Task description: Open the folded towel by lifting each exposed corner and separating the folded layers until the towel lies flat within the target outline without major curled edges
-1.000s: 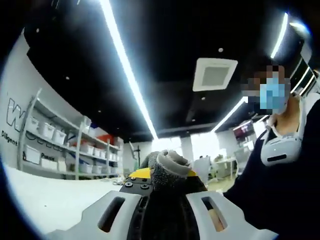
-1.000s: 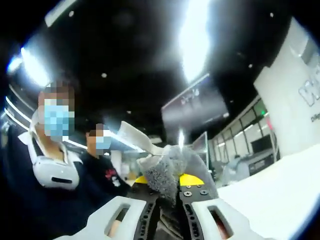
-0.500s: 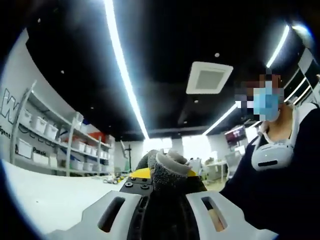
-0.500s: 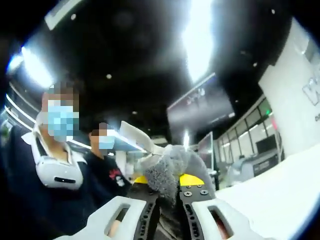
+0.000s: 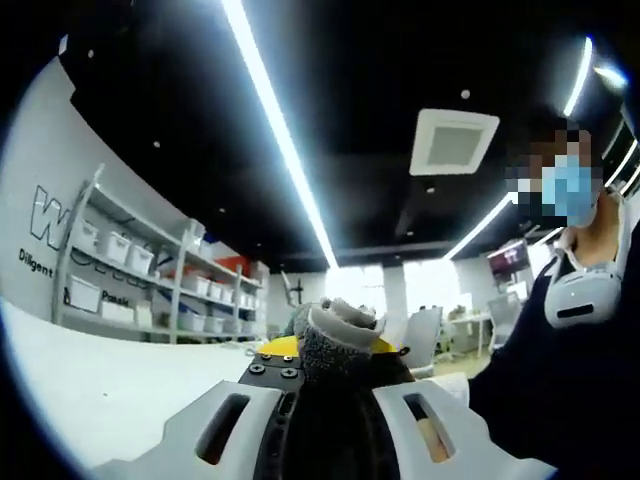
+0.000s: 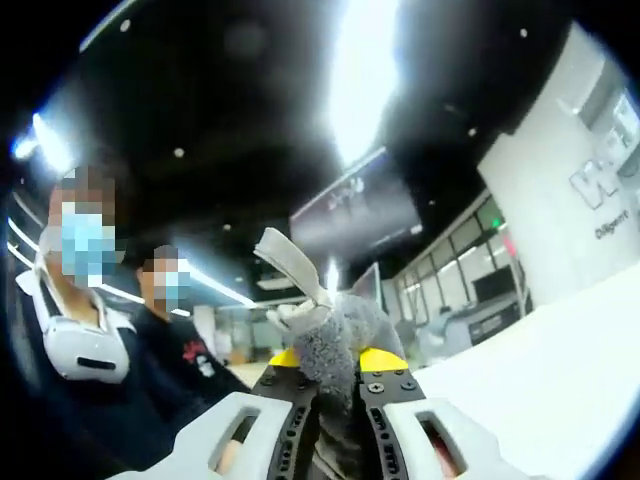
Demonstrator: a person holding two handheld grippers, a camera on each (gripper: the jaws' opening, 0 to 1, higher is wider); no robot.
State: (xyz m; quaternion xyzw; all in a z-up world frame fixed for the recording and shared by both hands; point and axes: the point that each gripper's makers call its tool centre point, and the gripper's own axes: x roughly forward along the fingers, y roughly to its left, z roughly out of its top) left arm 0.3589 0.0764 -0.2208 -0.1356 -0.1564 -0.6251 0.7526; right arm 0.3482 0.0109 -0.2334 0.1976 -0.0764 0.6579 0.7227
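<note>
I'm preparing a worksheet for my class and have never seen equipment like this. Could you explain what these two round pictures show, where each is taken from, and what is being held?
There is no robot here. A person holds a hand-held gripper in each hand, and a small fisheye camera rides on each one, looking forward along its two jaws. That is why both pictures are round and bent.

In the left gripper view, the left hand-held gripper rises from the bottom, shut on a bunched corner of the grey towel. In the right gripper view, the right hand-held gripper pinches another part of the towel, with a white tag sticking up.

Both cameras tilt upward, so you see ceiling lights, storage shelves and masked people nearby. A pale white surface shows low down; nothing can be made out lying on it.
</note>
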